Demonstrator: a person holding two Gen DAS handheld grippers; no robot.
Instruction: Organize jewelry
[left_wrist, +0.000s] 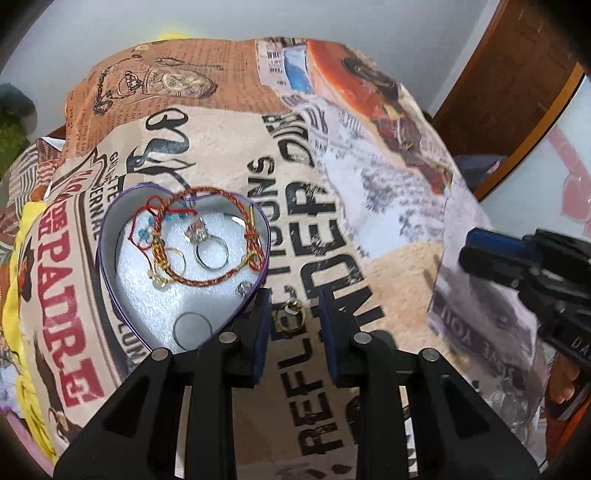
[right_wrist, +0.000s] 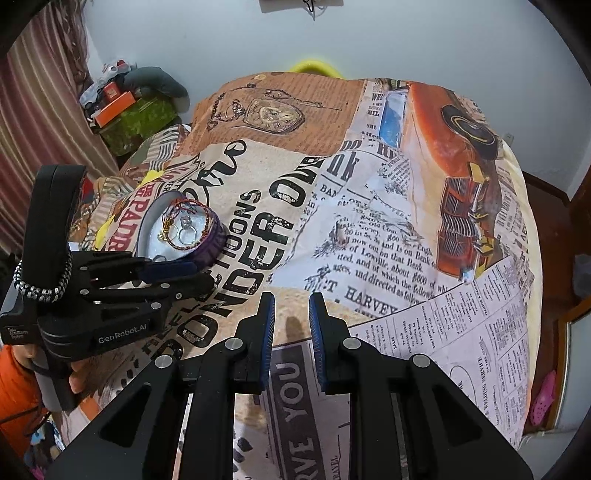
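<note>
A purple heart-shaped box with white foam lining sits on the printed cloth. It holds a red braided bracelet, a silver stone ring, a gold ring and small pieces. My left gripper is open just right of the box, its fingers either side of a gold ring that lies on the cloth. My right gripper is open and empty above the cloth, apart from the box. The left gripper shows in the right wrist view beside the box.
A newspaper-print cloth covers a rounded, raised surface. A wooden frame stands at the right. A green box with clutter and a striped curtain stand at the far left.
</note>
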